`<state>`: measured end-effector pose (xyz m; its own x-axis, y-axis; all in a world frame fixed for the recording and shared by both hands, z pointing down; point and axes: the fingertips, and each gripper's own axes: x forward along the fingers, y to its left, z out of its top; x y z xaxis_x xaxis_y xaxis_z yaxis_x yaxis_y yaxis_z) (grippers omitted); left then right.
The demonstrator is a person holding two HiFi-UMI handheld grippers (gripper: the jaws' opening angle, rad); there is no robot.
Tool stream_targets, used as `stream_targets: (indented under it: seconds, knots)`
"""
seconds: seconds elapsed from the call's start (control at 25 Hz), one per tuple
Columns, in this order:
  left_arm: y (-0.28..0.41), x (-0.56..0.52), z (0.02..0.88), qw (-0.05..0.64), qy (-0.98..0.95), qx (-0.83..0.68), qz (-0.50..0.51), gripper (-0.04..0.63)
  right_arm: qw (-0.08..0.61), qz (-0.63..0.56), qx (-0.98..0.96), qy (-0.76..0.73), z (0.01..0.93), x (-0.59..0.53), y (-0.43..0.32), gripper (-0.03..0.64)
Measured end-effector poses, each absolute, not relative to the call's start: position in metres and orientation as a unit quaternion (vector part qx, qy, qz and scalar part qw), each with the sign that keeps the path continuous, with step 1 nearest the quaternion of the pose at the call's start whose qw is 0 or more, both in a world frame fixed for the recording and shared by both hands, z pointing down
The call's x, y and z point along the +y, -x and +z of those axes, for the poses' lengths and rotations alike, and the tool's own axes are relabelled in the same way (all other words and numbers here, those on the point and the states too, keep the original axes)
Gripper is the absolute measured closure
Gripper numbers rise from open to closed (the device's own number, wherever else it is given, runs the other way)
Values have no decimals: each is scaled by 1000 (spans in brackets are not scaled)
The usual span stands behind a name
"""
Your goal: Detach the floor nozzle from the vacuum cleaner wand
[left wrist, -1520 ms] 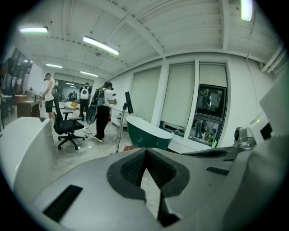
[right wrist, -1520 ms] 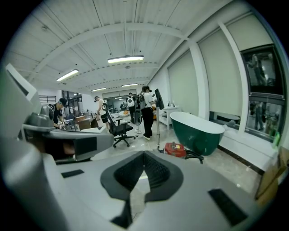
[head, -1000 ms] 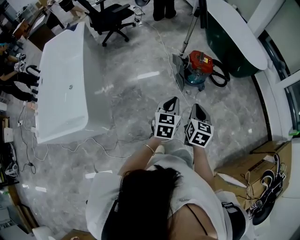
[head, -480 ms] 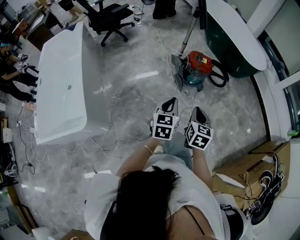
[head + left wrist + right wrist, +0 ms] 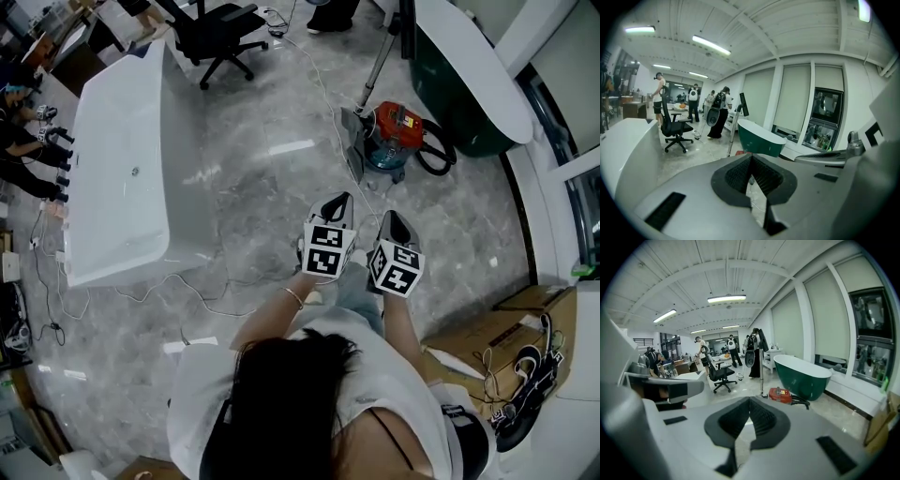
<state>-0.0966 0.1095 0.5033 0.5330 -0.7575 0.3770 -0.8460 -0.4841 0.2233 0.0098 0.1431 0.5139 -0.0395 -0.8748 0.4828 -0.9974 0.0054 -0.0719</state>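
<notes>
**Both claws closed and empty, vacuum cleaner ahead on the floor**

The left claw (image 5: 343, 200) and the right claw (image 5: 394, 217) are held side by side, close in front of the person, above the grey marbled floor (image 5: 262, 197). In the left gripper view the ribbed black pads of the left claw (image 5: 751, 157) are seen pressed together with nothing between them. The same is seen of the right claw (image 5: 749, 400) in the right gripper view.

The grey floor nozzle (image 5: 356, 141) is seen on the floor well ahead of both claws, touched by neither. It is set just beside the red and blue canister vacuum cleaner (image 5: 398, 129), at that canister's left in the head view. The silver metal wand (image 5: 380, 64) is seen slanting up and away from the nozzle. A black hose (image 5: 437, 156) is looped at the canister's other side.

A dark green bathtub (image 5: 459, 89) is placed behind the vacuum cleaner. A long white bathtub (image 5: 122, 173) is seen at the left, with a black office chair (image 5: 220, 37) beyond it.
</notes>
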Motion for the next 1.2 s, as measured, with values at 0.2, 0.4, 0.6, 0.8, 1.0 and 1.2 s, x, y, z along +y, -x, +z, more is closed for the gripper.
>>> stream_targets:
  seconds: [0.2,0.4,0.6,0.8,1.0,1.2]
  knots:
    - [84,101,507,195,-855,-466,118,592,150,200,-697,-672,513,129,-18,601]
    - [61,88,500,193,-859,-462,111,592,142,196,-697,-675,506,116,-36,601]
    - [37,75,501,193,-861,-455,118,592,145,201,-695,-676,509,103,-54,601]
    - [28,58,499,196,-856,-464,116,592,146,201,-702,-668,508,80,-61,601]
    - [21,38,495,201,-848,-479,101,592,146,193,-714,-657,502,57,-64,601]
    - [2,15,487,195,-847,-484,96,592,142,188,-721,-652,496,33,-76,601]
